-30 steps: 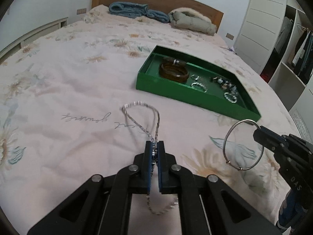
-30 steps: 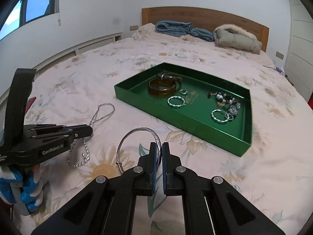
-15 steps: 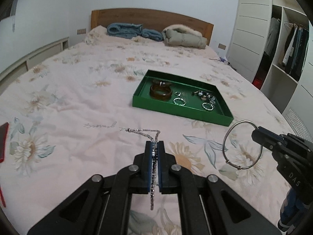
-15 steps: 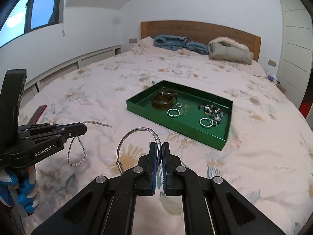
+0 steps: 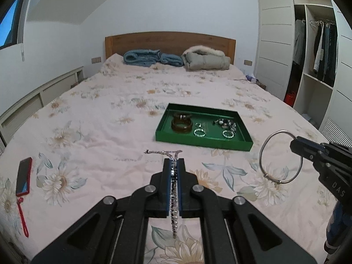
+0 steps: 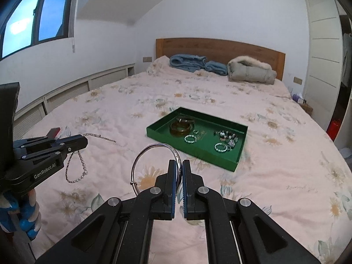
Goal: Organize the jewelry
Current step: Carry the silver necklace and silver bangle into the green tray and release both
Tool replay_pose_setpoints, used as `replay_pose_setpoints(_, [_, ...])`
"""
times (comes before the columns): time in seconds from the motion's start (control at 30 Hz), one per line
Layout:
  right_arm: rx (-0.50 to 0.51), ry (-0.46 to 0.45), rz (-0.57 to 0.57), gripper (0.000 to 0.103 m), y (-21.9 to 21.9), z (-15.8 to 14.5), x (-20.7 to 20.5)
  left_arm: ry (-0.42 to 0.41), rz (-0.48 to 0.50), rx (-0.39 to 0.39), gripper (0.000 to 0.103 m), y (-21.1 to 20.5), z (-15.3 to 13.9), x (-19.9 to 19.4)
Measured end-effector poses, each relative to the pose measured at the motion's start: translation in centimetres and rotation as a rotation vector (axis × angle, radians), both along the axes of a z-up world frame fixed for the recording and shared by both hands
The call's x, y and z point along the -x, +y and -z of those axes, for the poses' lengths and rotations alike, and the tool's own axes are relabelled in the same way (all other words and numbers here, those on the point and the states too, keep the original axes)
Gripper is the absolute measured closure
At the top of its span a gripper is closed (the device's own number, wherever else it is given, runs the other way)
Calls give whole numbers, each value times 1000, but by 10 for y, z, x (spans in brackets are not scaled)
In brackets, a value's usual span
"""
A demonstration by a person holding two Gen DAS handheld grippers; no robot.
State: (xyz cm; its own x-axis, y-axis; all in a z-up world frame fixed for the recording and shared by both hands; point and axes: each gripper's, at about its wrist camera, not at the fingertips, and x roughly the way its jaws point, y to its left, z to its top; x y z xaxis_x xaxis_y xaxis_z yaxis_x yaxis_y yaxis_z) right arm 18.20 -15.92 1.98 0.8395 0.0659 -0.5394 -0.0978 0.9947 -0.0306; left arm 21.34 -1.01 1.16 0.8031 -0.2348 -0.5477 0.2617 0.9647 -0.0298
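Observation:
My left gripper [image 5: 173, 160] is shut on a silver chain necklace [image 5: 173, 198]; part of it drapes ahead of the fingertips and part hangs down. In the right wrist view the left gripper [image 6: 84, 142] shows at the left with the necklace [image 6: 77, 169] dangling in a loop. My right gripper [image 6: 180, 161] is shut on a silver bangle [image 6: 149, 154], held in the air; it shows at the right of the left wrist view [image 5: 279, 156]. A green tray [image 5: 204, 142] lies on the bed ahead, also seen in the right wrist view [image 6: 191, 151], holding a brown bangle [image 5: 182, 125], rings and beads.
A floral bedspread [image 5: 99, 132] covers the bed. A red phone [image 5: 23, 176] with a strap lies at the left edge. Folded blue blankets [image 5: 151, 57] and a grey coat [image 5: 206, 60] sit by the headboard. A wardrobe [image 5: 308, 55] stands right.
Both grippers have risen and drawn back from the bed with their jewelry. The necklace has come up off the bedspread and now hangs. The tray looks farther away.

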Motion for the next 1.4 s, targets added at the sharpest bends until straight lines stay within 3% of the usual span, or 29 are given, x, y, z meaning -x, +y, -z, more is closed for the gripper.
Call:
replay_pose_setpoints(0.37, [39, -65, 44, 98, -15, -34, -22, -66, 5, -44, 99, -28, -24, -33])
replay_pose_setpoints(0.9, [86, -115, 130, 98, -68, -60, -131, -77, 21, -98, 99, -98, -37, -160])
replay_pose_setpoints(1.03, [72, -108, 149, 98, -83, -49, -158, -34, 14, -84, 99, -111, -26, -201])
replay_pose_setpoints(1.4, [76, 11, 150, 98, -95, 22, -235, 95, 53, -105, 99, -153, 33, -290])
